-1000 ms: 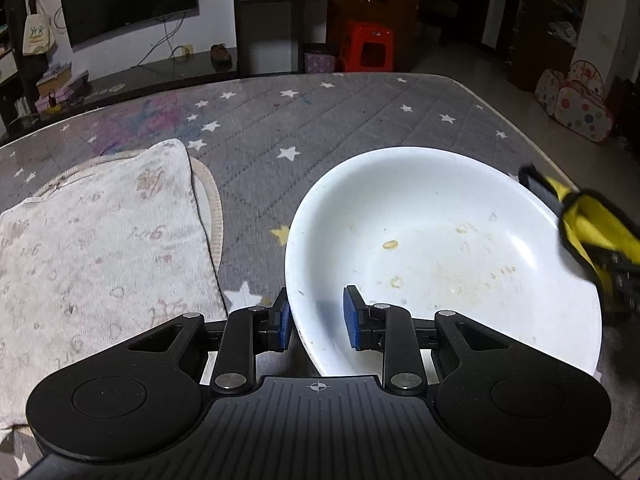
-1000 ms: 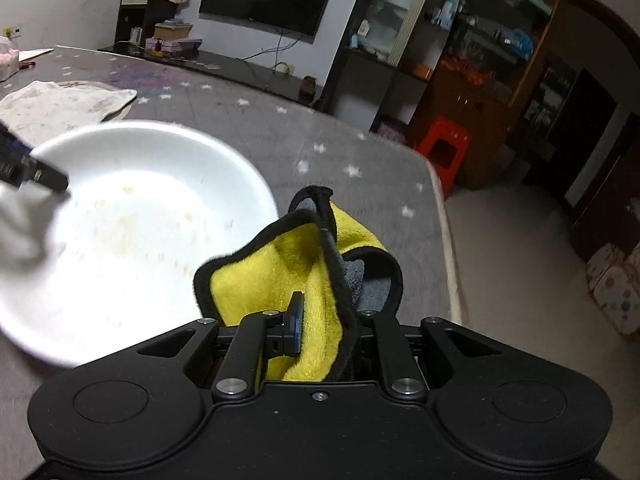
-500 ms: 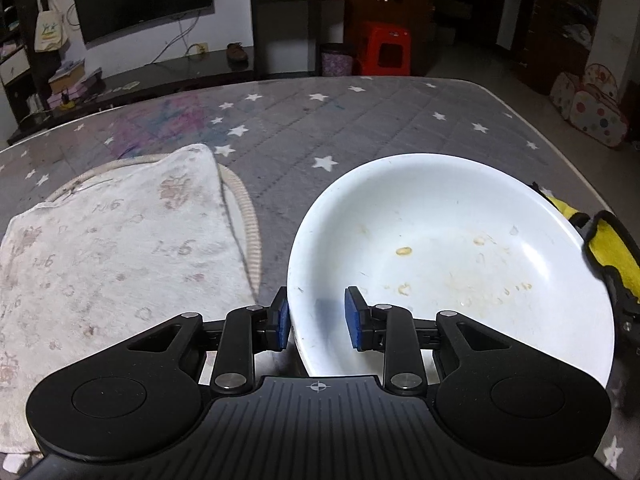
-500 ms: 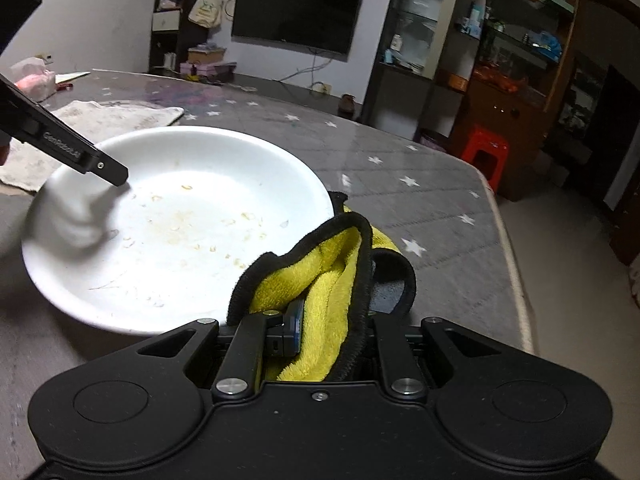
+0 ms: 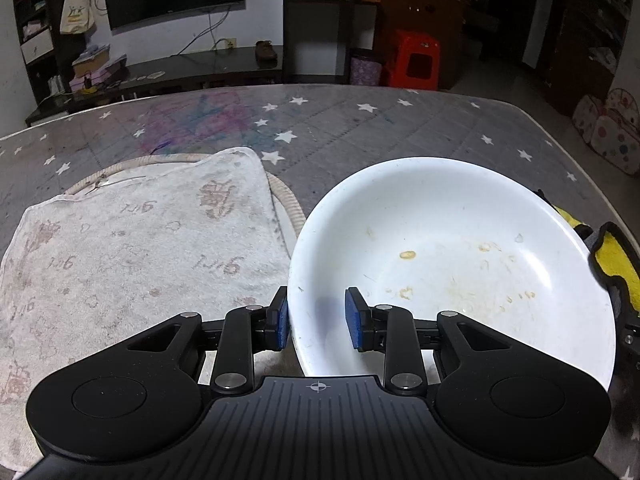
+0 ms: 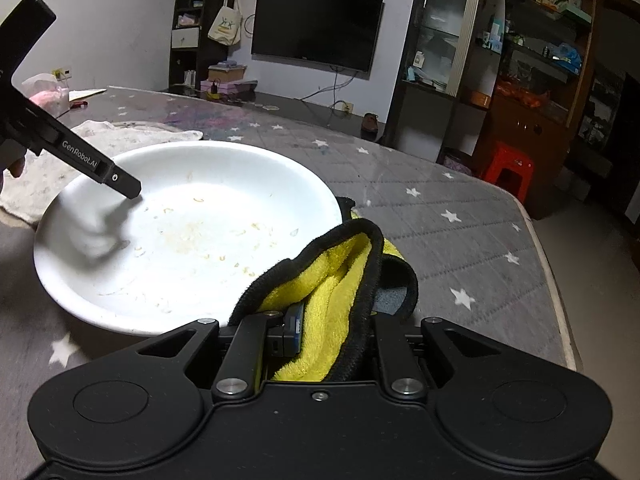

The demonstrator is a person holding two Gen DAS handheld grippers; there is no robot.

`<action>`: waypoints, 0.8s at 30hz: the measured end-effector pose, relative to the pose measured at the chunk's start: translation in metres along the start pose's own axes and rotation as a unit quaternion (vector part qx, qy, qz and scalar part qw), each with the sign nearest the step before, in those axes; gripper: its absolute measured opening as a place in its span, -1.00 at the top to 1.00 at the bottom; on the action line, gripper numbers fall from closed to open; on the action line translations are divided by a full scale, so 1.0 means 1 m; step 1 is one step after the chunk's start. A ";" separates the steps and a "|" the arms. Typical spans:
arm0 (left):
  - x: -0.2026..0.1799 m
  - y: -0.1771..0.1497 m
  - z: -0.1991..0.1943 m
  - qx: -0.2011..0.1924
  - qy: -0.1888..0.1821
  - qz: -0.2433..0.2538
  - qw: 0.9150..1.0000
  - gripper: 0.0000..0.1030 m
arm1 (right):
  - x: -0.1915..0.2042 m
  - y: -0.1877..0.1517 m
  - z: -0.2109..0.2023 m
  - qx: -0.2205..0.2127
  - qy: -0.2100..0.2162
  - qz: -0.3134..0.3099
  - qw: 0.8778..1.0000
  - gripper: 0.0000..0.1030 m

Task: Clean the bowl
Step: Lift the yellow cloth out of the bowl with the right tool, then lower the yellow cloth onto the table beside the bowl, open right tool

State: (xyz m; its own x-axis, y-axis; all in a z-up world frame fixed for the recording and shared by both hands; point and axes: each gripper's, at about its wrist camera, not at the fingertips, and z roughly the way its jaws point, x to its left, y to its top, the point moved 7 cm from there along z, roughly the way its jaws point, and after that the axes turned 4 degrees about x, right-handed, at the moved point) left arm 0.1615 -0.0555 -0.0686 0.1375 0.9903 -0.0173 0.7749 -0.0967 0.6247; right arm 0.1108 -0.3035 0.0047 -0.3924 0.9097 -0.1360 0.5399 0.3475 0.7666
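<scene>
A wide white bowl [image 5: 460, 240] with dried food specks sits on the grey star-patterned table [image 5: 360, 128]. My left gripper [image 5: 316, 316] straddles its near left rim, one blue pad outside and one inside, shut on the rim. In the right wrist view one finger of that gripper [image 6: 120, 180] reaches over the bowl [image 6: 180, 240] from the left. My right gripper [image 6: 334, 326] is shut on a yellow cloth with black trim [image 6: 328, 280], which bulges up just right of the bowl's rim. That cloth [image 5: 616, 256] shows at the right edge of the left wrist view.
A stained white towel [image 5: 140, 240] lies on a woven round mat [image 5: 286, 200] directly left of the bowl. The table's right edge [image 6: 548, 264] runs close behind the cloth. A pink bag [image 6: 48, 94] sits at the far left corner. A red stool [image 6: 508, 164] stands on the floor beyond.
The bowl has shifted left with my left gripper and now sits against the towel's edge. My right gripper with the cloth has swung toward the bowl.
</scene>
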 end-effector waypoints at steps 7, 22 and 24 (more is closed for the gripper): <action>-0.001 -0.001 -0.001 -0.005 0.000 0.000 1.000 0.42 | -0.003 -0.006 0.001 -0.006 -0.002 0.011 1.000 0.68; 0.001 -0.004 -0.009 -0.018 -0.004 -0.010 1.000 0.42 | -0.007 -0.006 -0.008 -0.006 -0.012 0.019 1.000 0.57; -0.001 -0.006 -0.014 -0.024 -0.002 -0.005 1.000 0.32 | -0.007 -0.006 -0.012 -0.010 -0.015 0.024 1.000 0.55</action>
State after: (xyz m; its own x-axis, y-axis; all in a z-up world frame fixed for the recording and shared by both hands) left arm 0.1481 -0.0543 -0.0616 0.1317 0.9909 -0.0264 0.7457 -0.0815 0.6613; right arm 0.1014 -0.3144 0.0087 -0.3440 0.9316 -0.1172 0.5425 0.2991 0.7850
